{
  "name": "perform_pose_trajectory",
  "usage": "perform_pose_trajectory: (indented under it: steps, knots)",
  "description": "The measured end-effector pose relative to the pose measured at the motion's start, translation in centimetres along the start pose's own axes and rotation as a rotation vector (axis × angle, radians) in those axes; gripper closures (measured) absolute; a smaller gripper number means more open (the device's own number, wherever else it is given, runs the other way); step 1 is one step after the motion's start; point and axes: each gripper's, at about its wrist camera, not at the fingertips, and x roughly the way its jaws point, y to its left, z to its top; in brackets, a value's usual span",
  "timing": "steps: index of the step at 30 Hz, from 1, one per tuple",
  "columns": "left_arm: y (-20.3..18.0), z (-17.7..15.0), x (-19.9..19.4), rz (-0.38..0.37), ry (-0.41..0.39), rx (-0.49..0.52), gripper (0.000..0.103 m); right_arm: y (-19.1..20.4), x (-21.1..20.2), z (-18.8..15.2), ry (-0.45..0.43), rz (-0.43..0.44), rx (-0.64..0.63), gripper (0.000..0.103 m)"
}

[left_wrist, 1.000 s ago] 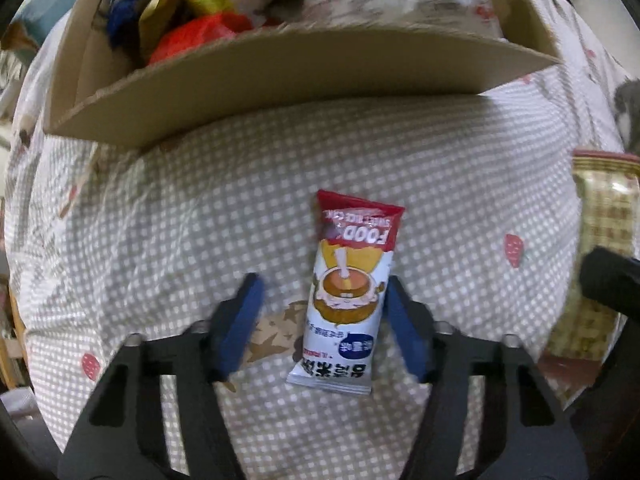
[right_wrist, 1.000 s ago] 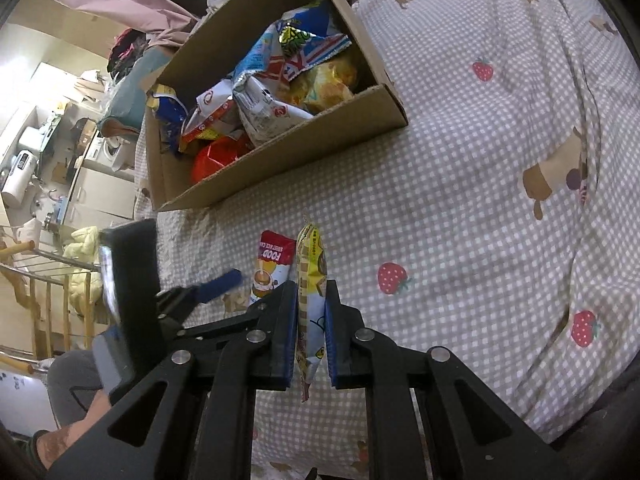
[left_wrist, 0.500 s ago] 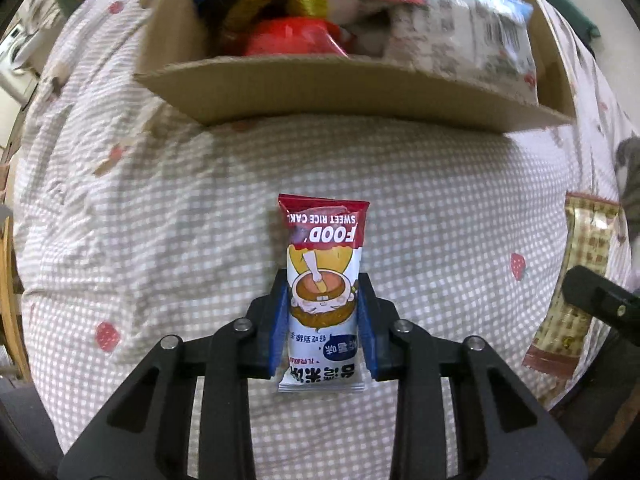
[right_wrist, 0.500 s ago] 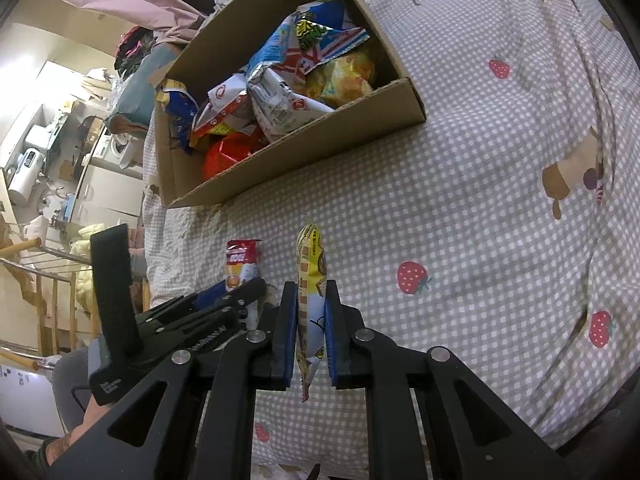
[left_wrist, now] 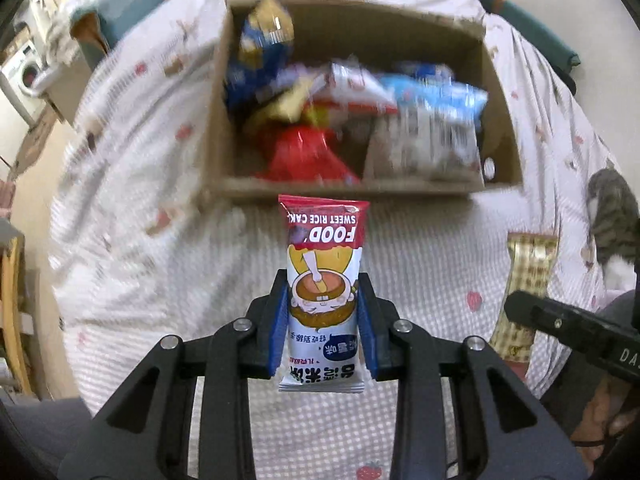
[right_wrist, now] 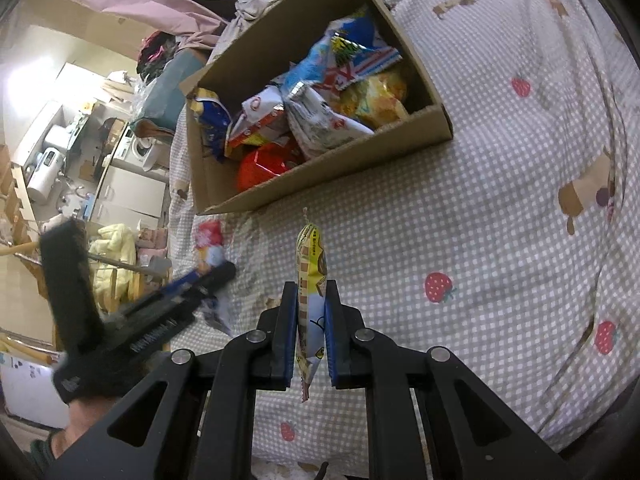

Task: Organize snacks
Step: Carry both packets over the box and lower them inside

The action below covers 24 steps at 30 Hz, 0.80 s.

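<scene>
My left gripper [left_wrist: 323, 300] is shut on a red and white sweet rice cake packet [left_wrist: 322, 264], held up off the checked bedspread, in front of the cardboard box [left_wrist: 224, 128]. My right gripper [right_wrist: 311, 308] is shut on a thin yellow checked snack packet [right_wrist: 312, 256], edge-on between the blue pads. In the left wrist view that yellow packet [left_wrist: 528, 276] shows at the right with the right gripper's black body across it. In the right wrist view the left gripper [right_wrist: 212, 276] appears blurred at the left with the rice cake packet [right_wrist: 210, 240]. The box [right_wrist: 424, 80] holds several snack bags.
A checked bedspread [right_wrist: 500, 240] with strawberry prints covers the bed. A striped cat [left_wrist: 612, 216] sits at the right edge in the left wrist view. Past the bed's left side lie a room floor, white appliances [right_wrist: 48, 156] and a wooden rail.
The left gripper closed on the rice cake packet, which lay flat on the bedspread, and lifted it; the box now shows from higher up. The right gripper kept its grip and barely moved.
</scene>
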Motion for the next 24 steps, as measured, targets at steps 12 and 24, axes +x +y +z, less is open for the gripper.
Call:
perform_pose_trajectory:
  steps: [12, 24]
  knots:
    - [1.4, 7.7, -3.0, 0.08, -0.157, -0.005, 0.076, 4.2, -1.0, 5.9, -0.099, 0.049, -0.148, 0.09]
    - [1.2, 11.9, -0.1, 0.153, -0.188, -0.044, 0.076, 5.5, 0.3, 14.1, -0.195, 0.087, -0.204, 0.09]
